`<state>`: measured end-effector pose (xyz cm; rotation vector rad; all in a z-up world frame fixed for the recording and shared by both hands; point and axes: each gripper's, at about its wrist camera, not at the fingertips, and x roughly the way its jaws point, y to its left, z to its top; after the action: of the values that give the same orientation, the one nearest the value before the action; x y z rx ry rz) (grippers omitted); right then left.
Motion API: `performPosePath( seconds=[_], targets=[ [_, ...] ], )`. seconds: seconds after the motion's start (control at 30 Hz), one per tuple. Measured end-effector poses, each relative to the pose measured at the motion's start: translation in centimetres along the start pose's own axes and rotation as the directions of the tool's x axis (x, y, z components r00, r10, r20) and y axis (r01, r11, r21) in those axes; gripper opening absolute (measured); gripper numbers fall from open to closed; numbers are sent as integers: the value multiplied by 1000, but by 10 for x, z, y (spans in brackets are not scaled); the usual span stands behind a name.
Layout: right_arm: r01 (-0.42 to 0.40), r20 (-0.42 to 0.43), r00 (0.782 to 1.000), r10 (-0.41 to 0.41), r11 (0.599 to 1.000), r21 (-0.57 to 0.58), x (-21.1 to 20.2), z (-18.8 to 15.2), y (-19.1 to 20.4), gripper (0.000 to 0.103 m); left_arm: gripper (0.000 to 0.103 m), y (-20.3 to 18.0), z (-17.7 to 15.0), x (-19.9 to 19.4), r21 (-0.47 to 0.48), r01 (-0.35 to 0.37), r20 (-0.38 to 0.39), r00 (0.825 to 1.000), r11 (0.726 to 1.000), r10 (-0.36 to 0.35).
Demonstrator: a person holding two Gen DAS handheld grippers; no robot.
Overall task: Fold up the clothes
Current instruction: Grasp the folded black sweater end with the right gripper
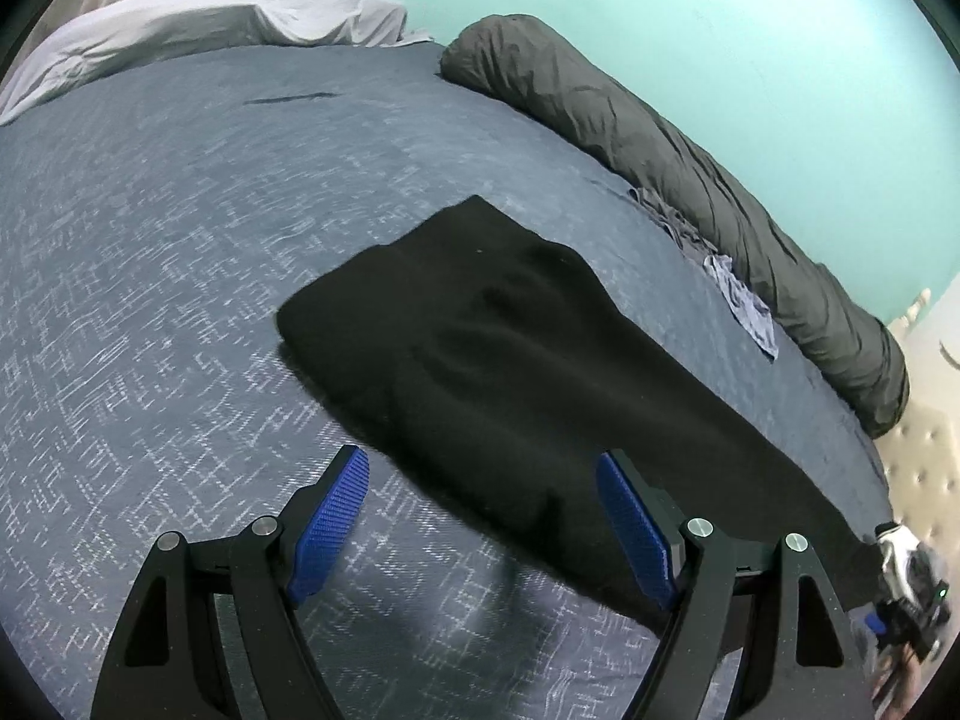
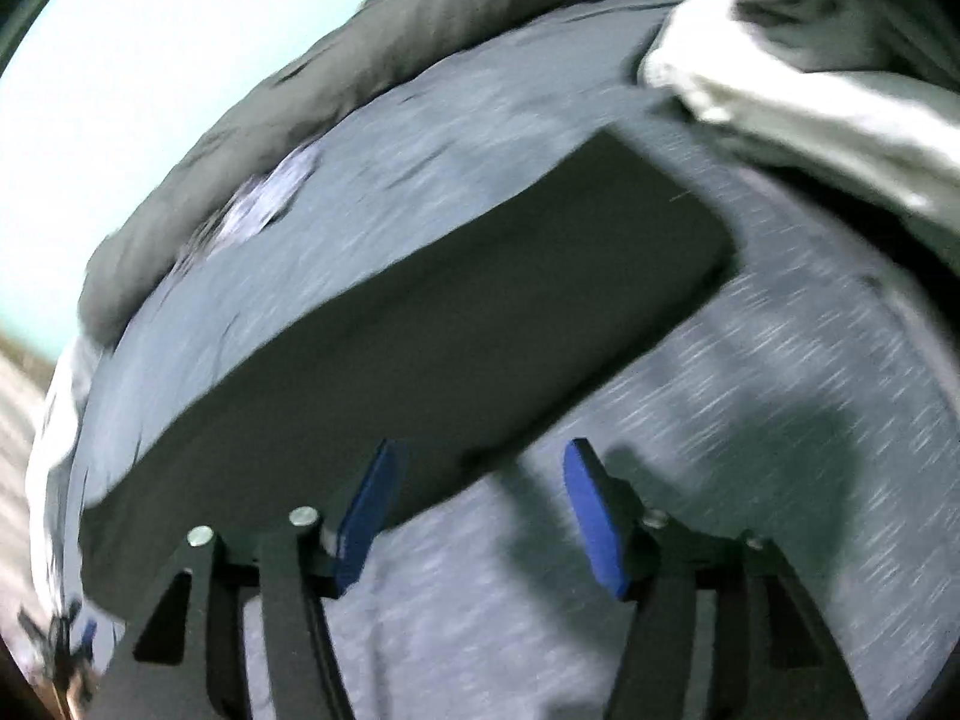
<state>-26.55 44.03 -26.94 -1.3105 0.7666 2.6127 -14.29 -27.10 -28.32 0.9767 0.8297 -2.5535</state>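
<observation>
Both grippers angled down, jaws apart, over black garment (image 1: 480, 348)

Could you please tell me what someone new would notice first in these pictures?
A black folded garment lies flat in the middle of the blue-grey bedspread. A long dark grey bolster runs along the far edge by the turquoise wall, and a pale crumpled sheet lies at the far corner.

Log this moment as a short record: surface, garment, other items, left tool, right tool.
surface: bed with blue patterned cover
garment: black cloth, folded into a long flat strip, lying on the cover
other items: grey rolled duvet along the wall; white bedding at the far end
left tool: open, empty, over the cloth's near edge
right tool: open, empty
</observation>
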Motion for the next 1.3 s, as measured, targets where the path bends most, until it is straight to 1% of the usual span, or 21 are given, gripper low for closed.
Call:
performPosePath(
  seconds=[0.1, 0.17, 0.27, 0.43, 0.53, 0.67, 0.8, 0.87, 0.93, 0.97, 1.0, 1.03, 1.2, 1.3],
  targets=[
    [26, 8, 1000, -26, 998, 54, 5, 15, -20, 64, 82, -5, -1, 5, 11, -5, -7, 1000, 1000, 5],
    [57, 3, 998, -58, 997, 51, 12, 23, -28, 65, 82, -8, -2, 8, 16, -10, -13, 1000, 1000, 10],
    [36, 23, 999, -39, 995, 89, 18, 29, -36, 65, 82, -12, -3, 11, 22, -18, -14, 1000, 1000, 18],
    [46, 22, 999, -50, 989, 139, 33, 37, -48, 65, 82, -17, -1, 13, 32, -26, -10, 1000, 999, 26],
    [47, 31, 998, -52, 988, 148, 40, 39, -53, 65, 82, -18, -1, 16, 40, -32, -12, 999, 999, 32],
    [57, 48, 997, -62, 993, 106, 49, 47, -49, 65, 82, -17, -3, 18, 47, -40, -17, 999, 998, 41],
    [59, 64, 996, -65, 994, 89, 55, 53, -47, 64, 82, -17, -3, 20, 51, -45, -19, 999, 998, 46],
    [54, 66, 996, -59, 996, 72, 56, 54, -44, 53, 82, -17, -2, 20, 53, -47, -18, 999, 997, 48],
    [56, 66, 996, -59, 997, 48, 56, 55, -38, 32, 82, -18, -2, 21, 52, -47, -18, 999, 998, 48],
    [64, 73, 995, -66, 997, 34, 54, 56, -35, 26, 82, -18, -3, 21, 51, -46, -19, 999, 998, 47],
    [72, 81, 994, -73, 997, 20, 53, 57, -32, 13, 82, -18, -3, 21, 49, -42, -21, 999, 998, 43],
    [69, 91, 993, -70, 998, 11, 49, 57, -30, 9, 82, -18, -3, 22, 45, -37, -24, 999, 998, 38],
    [56, 135, 990, -43, 994, -95, 19, 74, -3, 7, 82, -19, -2, 20, 38, -37, -18, 999, 999, 37],
    [50, 168, 985, -30, 992, -117, -8, 89, 10, 7, 82, -20, -1, 17, 41, -37, -8, 999, 998, 37]
  ],
)
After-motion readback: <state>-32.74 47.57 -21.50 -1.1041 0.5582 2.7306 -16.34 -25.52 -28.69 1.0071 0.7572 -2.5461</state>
